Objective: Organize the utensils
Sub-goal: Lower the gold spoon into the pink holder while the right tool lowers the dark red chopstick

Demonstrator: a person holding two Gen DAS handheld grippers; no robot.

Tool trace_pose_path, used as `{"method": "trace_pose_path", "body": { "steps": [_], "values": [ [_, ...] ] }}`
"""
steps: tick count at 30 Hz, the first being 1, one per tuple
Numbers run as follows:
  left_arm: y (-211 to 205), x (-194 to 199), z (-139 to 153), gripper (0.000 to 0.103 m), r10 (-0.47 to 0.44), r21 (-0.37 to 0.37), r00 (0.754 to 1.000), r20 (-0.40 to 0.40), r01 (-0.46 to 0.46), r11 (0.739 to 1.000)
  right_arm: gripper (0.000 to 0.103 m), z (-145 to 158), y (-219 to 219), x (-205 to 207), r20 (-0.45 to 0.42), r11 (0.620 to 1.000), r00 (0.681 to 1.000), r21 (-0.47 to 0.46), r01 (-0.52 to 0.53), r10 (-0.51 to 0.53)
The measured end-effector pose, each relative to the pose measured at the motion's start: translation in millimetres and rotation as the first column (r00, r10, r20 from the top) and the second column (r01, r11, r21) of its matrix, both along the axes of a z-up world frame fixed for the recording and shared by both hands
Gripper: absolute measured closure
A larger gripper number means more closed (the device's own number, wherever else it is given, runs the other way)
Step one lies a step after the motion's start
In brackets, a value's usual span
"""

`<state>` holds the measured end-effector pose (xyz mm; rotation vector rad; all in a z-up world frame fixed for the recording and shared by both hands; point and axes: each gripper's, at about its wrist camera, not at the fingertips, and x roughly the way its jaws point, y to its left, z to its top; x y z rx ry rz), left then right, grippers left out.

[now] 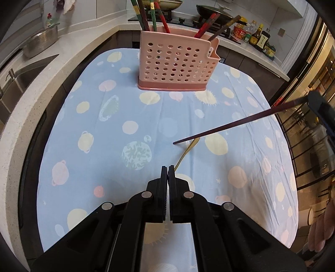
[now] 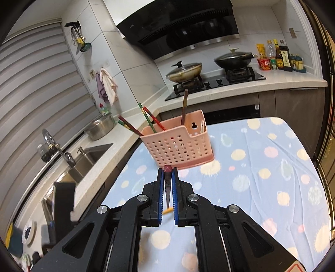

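The right gripper (image 2: 167, 170), black with blue pads, is closed on a dark brown chopstick (image 2: 168, 184) with a reddish square end; the stick runs back between the pads towards the camera. In the left wrist view the same dark chopstick (image 1: 240, 123) slants from the right gripper (image 1: 312, 102) at the right edge down to a fine tip that hangs just above the blue cloth with pastel planets (image 1: 94, 129) covering the counter. The left gripper (image 1: 167, 167), all black, is fully closed with nothing between its pads, low over the cloth.

A thin gold-coloured utensil (image 1: 185, 153) lies on the cloth just beyond the left gripper's tips, under the dark chopstick's tip; its near end is hidden behind the gripper, and what kind of utensil it is cannot be told. In the right wrist view only a short yellow piece (image 2: 168, 211) of it shows between the pads.

The pink perforated plastic utensil holder (image 1: 178, 64) stands at the far end of the cloth, well apart from both grippers, with red, green and brown chopsticks (image 1: 153, 16) leaning out of it. Their tops are cut off by the frame edge in the left wrist view.
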<state>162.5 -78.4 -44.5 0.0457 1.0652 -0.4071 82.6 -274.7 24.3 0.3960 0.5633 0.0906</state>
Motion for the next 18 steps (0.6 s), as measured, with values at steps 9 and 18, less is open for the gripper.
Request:
{"method": "trace_pose_path", "body": {
  "steps": [9,18],
  "values": [
    [3,12,27,0.102,0.014,-0.034,0.999,0.048,-0.013,0.999,0.096,-8,13,-8,-0.03,0.999,0.999,-0.002,-0.039,0.039],
    [-9,26,43,0.102,-0.021,0.053,0.993,0.12,0.015,0.999,0.096,32,9,8,0.073,0.999,0.997,-0.011,-0.037,0.037]
  ]
}}
